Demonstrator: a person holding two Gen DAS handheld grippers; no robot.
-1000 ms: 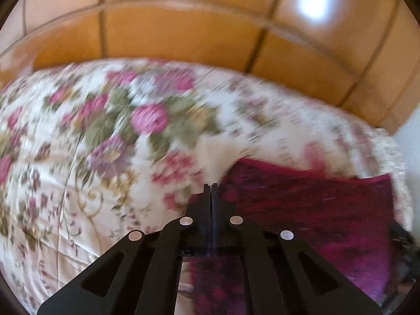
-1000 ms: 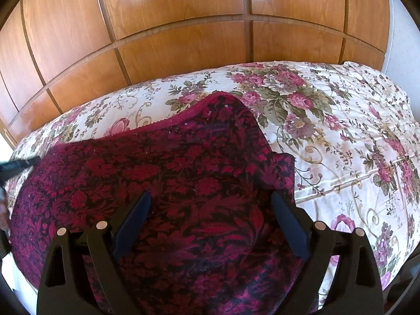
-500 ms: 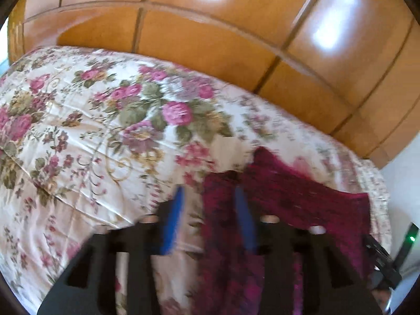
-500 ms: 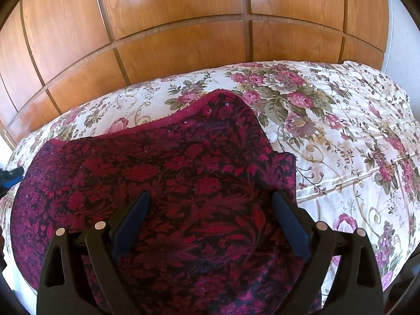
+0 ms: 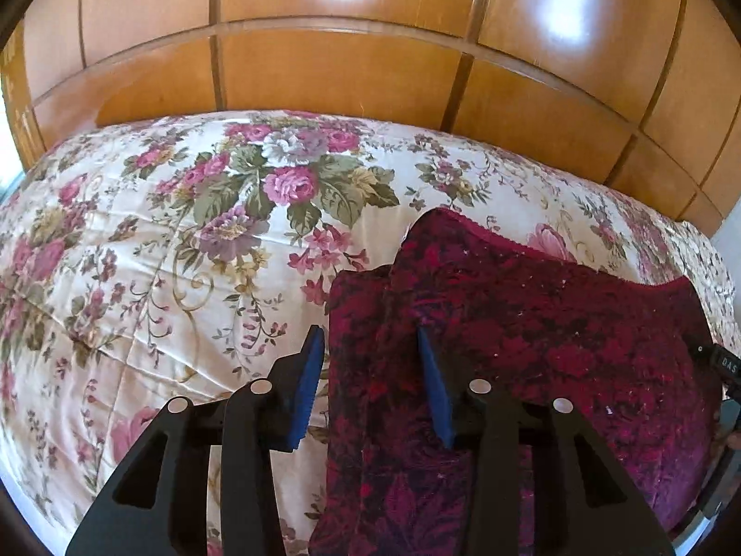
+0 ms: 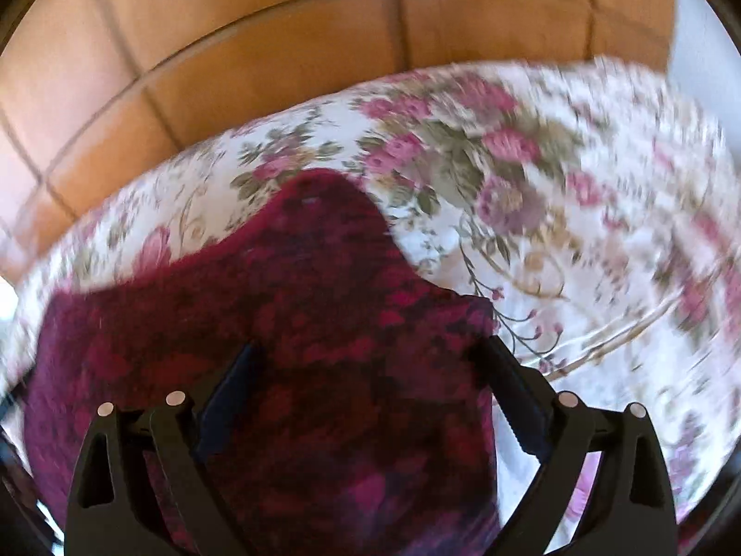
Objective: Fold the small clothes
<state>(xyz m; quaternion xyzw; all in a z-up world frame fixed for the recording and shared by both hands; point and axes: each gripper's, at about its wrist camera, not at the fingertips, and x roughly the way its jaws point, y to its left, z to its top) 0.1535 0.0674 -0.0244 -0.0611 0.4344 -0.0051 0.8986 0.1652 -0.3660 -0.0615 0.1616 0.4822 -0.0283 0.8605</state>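
Observation:
A dark red patterned garment (image 5: pixel 532 347) lies flat on the floral bedspread (image 5: pixel 162 255), folded over with a raised corner at its far edge. My left gripper (image 5: pixel 368 338) is open and empty, hovering above the garment's left edge. In the right wrist view the same garment (image 6: pixel 301 324) fills the lower middle, blurred by motion. My right gripper (image 6: pixel 370 352) is wide open and empty above it, its jaws straddling the cloth's near part.
A glossy wooden headboard (image 5: pixel 347 69) runs along the far side of the bed. The floral bedspread (image 6: pixel 579 231) spreads right of the garment in the right wrist view. A black device (image 5: pixel 722 366) shows at the right edge of the left wrist view.
My left gripper was shut at the garment's corner one second ago; it has opened, let go and pulled back. The right wrist view has shifted and is now blurred; its gripper stays open.

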